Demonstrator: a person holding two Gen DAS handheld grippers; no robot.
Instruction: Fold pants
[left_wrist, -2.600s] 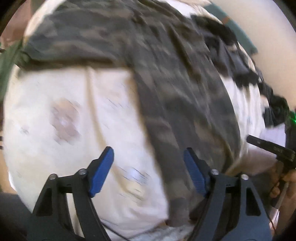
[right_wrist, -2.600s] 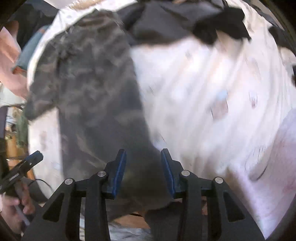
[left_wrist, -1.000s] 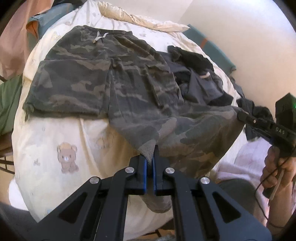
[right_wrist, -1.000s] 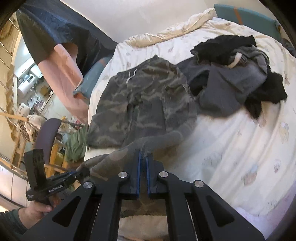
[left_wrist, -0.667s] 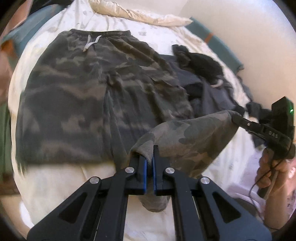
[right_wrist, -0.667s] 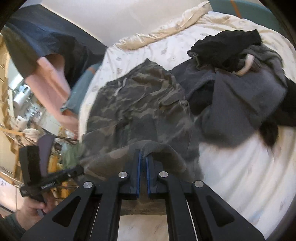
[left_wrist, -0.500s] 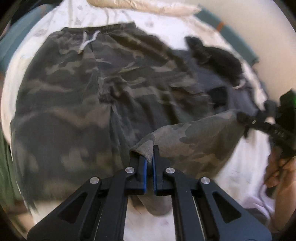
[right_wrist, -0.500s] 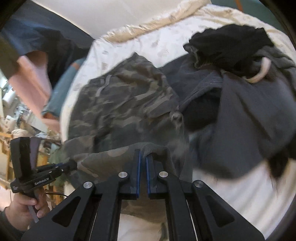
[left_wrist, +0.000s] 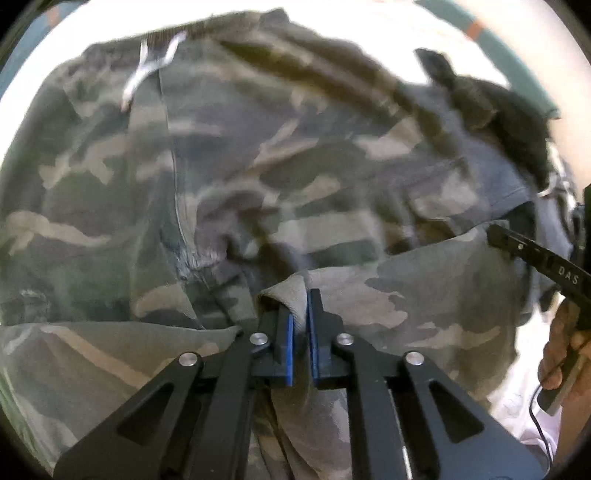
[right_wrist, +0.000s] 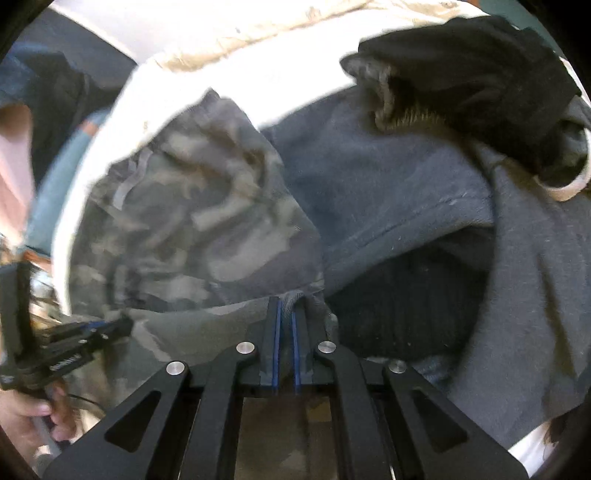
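Observation:
Camouflage pants (left_wrist: 236, 177) lie spread on the bed, waistband and white drawstring (left_wrist: 147, 62) at the far end. My left gripper (left_wrist: 299, 325) is shut on the cuff of one leg and holds it over the seat of the pants. My right gripper (right_wrist: 286, 325) is shut on the other corner of that same cuff (right_wrist: 295, 297). The leg hem (left_wrist: 406, 295) stretches between the two grippers. In the right wrist view the pants (right_wrist: 192, 221) fill the left half.
A pile of dark grey and black clothes (right_wrist: 461, 192) lies right beside the pants, also at the right in the left wrist view (left_wrist: 498, 110). The white bedsheet (right_wrist: 122, 122) and a cream duvet edge (right_wrist: 258, 33) lie beyond.
Both grippers closed on the leg cuff, lifted it and carried it forward over the pants towards the waistband. The camera is now much closer to the fabric.

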